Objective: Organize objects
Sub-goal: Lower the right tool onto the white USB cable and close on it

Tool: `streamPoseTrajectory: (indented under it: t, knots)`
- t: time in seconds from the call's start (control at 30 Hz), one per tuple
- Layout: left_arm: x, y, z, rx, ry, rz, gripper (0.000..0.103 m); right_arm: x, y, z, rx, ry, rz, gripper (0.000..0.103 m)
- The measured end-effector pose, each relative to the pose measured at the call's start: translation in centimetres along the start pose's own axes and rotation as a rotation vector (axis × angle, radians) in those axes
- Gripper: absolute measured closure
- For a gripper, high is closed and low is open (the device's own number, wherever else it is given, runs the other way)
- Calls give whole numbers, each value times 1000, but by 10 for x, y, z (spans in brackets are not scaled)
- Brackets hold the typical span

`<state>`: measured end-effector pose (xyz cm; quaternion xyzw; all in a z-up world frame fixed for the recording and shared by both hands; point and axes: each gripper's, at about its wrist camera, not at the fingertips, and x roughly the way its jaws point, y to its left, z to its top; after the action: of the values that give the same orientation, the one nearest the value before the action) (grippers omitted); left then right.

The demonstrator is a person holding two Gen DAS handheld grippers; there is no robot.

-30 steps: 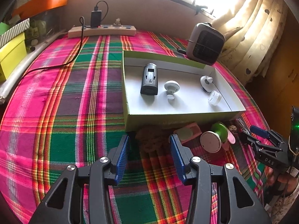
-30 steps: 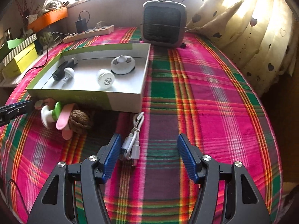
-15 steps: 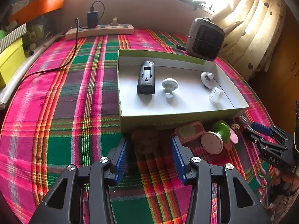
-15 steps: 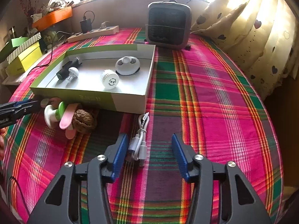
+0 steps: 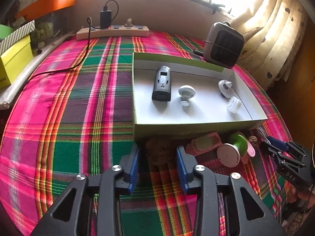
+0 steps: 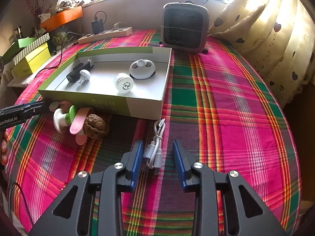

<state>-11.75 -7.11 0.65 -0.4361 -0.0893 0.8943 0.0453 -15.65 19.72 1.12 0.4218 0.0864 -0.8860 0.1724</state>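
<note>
Left gripper (image 5: 158,164), jaws closing, straddling a brown walnut-like object (image 5: 160,150) on the plaid-covered counter (image 5: 65,129), just in front of the open box (image 5: 196,130); pads not yet pressing. Right gripper (image 6: 157,162), jaws closing around a coiled white cable (image 6: 155,149); left pad at the coil, right pad still clear. Inside the box: black device (image 5: 161,83), white knob (image 5: 186,94), white cap (image 5: 233,104). Beside the box front: green-and-white spool (image 5: 232,150), pink case (image 5: 203,142).

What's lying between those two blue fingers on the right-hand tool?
A coiled white cable lies on the tablecloth between the closing fingers of the right gripper, seen in the right wrist view.
</note>
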Motion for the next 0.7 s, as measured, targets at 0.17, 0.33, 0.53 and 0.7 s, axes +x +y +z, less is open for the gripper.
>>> streamPoseTrajectory:
  t: [0.17, 0.33, 0.53, 0.7]
  knots:
    - [0, 1, 0, 4, -1, 5, 74, 0, 1, 0, 1, 0, 1, 74]
    - [-1, 2, 0, -3, -4, 6, 74, -1, 1, 0, 1, -1, 1, 77]
    - [-1, 2, -1, -3, -4, 6, 74, 0, 1, 0, 0, -2, 1, 82]
    - [-1, 1, -1, -4, -3, 7, 74, -1, 2, 0, 4, -2, 6, 82]
